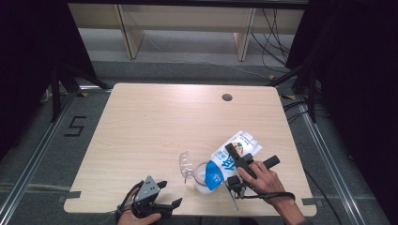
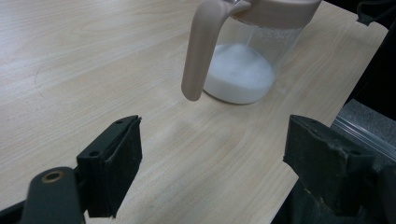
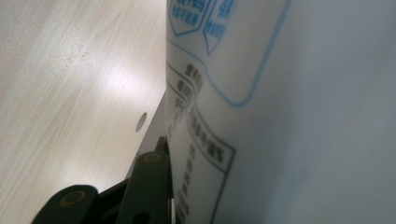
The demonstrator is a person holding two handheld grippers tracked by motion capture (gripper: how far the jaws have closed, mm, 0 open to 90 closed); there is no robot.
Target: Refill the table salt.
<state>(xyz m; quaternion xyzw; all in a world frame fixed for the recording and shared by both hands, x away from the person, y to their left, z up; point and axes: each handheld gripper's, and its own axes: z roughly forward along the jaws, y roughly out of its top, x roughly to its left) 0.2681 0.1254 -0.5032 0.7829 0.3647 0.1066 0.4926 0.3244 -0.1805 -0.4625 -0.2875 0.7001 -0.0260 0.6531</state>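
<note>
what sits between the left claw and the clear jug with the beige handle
Nothing visible. In the left gripper view, the open left claw faces the clear plastic jug with a beige handle and white contents across bare light wooden table. The right claw tilts the white-and-blue carton over it from above.

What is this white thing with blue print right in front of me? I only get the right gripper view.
Observer: A carton, tipped over in the right tongs, with its blue end over a clear jug.
Visitor: Is anything in the jug?
Observer: Yes, the left gripper view shows something white piled at its bottom.
Visitor: And the other tongs?
Observer: The left tongs are open and hold nothing. They sit by the near edge of the table, aimed towards the jug's beige handle.
</note>
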